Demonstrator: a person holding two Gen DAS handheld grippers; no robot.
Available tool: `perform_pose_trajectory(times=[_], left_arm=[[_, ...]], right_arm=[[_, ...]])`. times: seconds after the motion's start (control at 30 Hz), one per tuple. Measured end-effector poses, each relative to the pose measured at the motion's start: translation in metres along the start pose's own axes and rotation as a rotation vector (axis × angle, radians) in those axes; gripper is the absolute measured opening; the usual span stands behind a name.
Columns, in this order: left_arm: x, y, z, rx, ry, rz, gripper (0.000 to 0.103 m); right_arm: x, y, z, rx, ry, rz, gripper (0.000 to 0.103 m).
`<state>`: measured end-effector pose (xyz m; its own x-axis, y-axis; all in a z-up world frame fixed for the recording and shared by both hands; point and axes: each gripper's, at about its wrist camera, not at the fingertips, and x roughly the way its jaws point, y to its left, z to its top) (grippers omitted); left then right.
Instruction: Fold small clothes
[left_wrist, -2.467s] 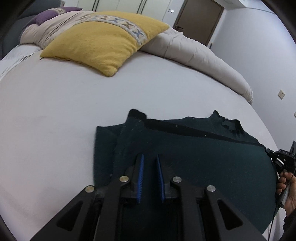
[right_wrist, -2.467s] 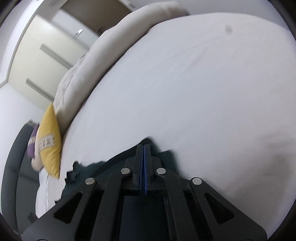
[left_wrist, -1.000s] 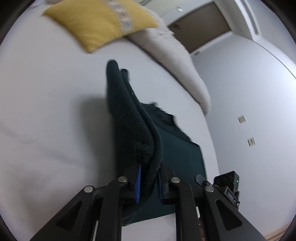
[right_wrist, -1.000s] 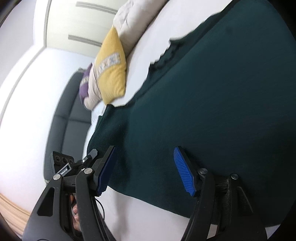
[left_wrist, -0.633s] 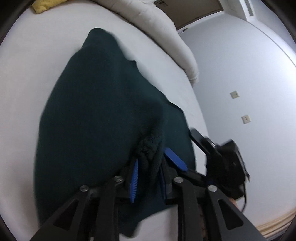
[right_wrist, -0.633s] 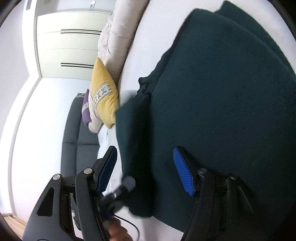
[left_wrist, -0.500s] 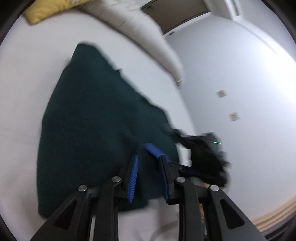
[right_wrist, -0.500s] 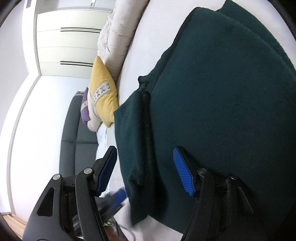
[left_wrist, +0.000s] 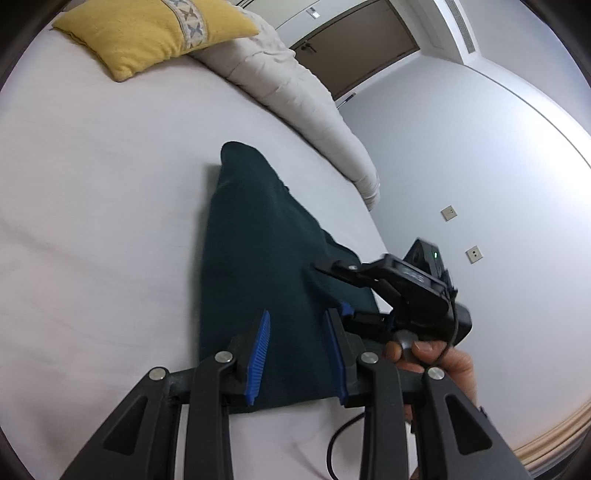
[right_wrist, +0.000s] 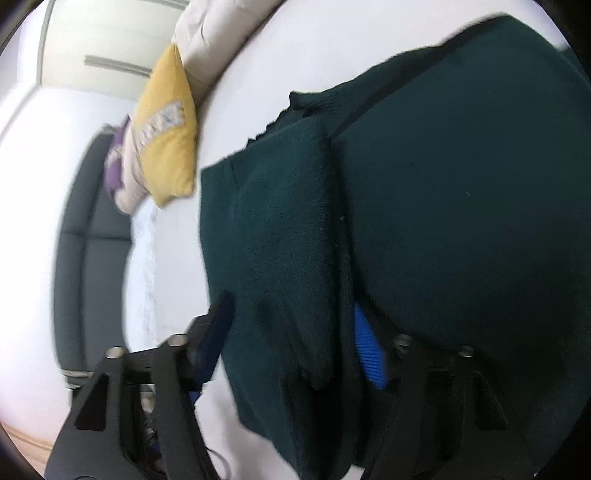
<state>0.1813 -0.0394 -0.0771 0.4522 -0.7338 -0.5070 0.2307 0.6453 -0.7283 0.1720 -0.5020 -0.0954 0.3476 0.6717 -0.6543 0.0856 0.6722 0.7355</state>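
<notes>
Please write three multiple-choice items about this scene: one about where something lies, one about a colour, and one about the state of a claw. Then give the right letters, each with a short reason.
1. Where does the garment lie?
A. on the bed
B. on the floor
C. on a chair

2. What colour is the pillow?
A. red
B. yellow
C. black

3. How is the left claw?
A. shut on the garment
B. shut on the pillow
C. open, holding nothing

Answers:
1 A: the dark green garment lies spread on the white bed.
2 B: the pillow is yellow with a patterned band.
3 C: the left claw has its blue pads apart above the garment, with nothing between them.
</notes>
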Motion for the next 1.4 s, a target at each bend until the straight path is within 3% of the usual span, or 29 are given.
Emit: perform_pose_trajectory(times=[0.03,0.07,0.1,0.43,0.5,0.7,0.83,1.0,1.1,1.17,1.23,1.3,1.4], left_arm=[[0.0,0.0,0.0,0.005,0.004,0.006,0.032],[0.001,-0.001,0.0,0.01,0.006,0.01,0.032],[0.001,-0.002,0.001,0.021,0.007,0.017,0.032],[0.023,-0.037,0.011,0.108,0.024,0.052,0.032],[0.033,-0.05,0.011,0.145,0.032,0.058,0.038],[0.073,-0.091,0.013,0.258,0.07,0.088,0.038],[0.105,-0.107,0.013,0.298,0.101,0.11,0.038],[0.138,-0.107,0.014,0.344,0.125,0.182,0.039],[0.161,-0.093,0.013,0.353,0.172,0.234,0.038],[0.162,-0.086,0.01,0.354,0.155,0.222,0.038],[0.16,-0.087,0.008,0.382,0.153,0.232,0.038],[0.154,-0.088,0.01,0.385,0.157,0.244,0.037],[0.141,-0.103,0.018,0.406,0.111,0.255,0.037]], right_arm=[[0.004,0.003,0.002,-0.013,0.001,-0.035,0.028],[0.004,0.004,0.004,-0.023,0.001,-0.051,0.022],[0.001,0.002,0.005,-0.028,-0.006,-0.03,0.011],[-0.077,-0.007,0.008,-0.161,-0.137,-0.049,0.01],[-0.099,-0.018,0.01,-0.166,-0.161,-0.063,0.01],[-0.155,-0.069,0.018,-0.108,-0.214,-0.093,0.01],[-0.169,-0.101,0.02,-0.072,-0.216,-0.095,0.01],[-0.158,-0.146,0.028,-0.023,-0.227,-0.072,0.01],[-0.135,-0.166,0.024,-0.007,-0.196,-0.043,0.01],[-0.131,-0.175,0.024,0.04,-0.207,0.02,0.015],[-0.135,-0.174,0.022,0.055,-0.214,-0.036,0.041],[-0.153,-0.16,0.017,0.022,-0.28,-0.148,0.043],[-0.176,-0.135,0.017,-0.046,-0.36,-0.116,0.044]])
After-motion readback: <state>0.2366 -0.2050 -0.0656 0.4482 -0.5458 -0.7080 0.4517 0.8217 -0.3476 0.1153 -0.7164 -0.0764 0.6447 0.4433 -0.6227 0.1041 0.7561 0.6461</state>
